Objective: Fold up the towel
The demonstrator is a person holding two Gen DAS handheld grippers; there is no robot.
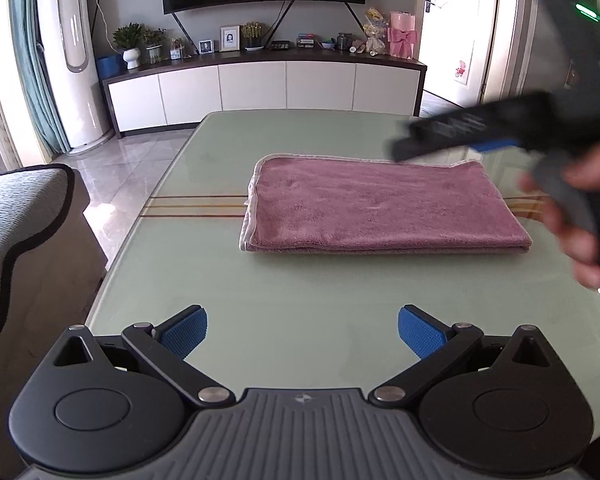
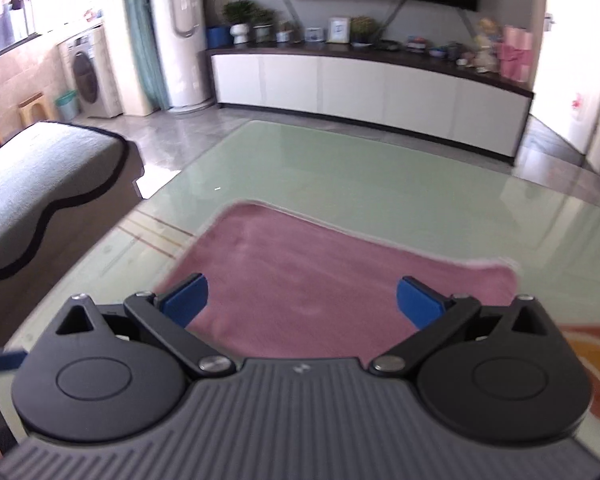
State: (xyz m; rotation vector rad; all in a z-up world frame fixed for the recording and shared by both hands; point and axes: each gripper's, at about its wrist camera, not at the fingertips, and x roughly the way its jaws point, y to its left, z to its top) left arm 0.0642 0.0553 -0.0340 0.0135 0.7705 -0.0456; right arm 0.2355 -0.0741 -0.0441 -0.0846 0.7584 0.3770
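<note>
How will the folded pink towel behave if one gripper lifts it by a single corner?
The pink towel looks soft and plush, so it would probably droop. Its stacked layers would likely fall open. On the glossy glass table it may slide rather than stay put when pushed.

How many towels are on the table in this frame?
1. A pink towel, already folded, lies flat mid-table, beyond the open left gripper and under the open right gripper. None else visible.
</note>
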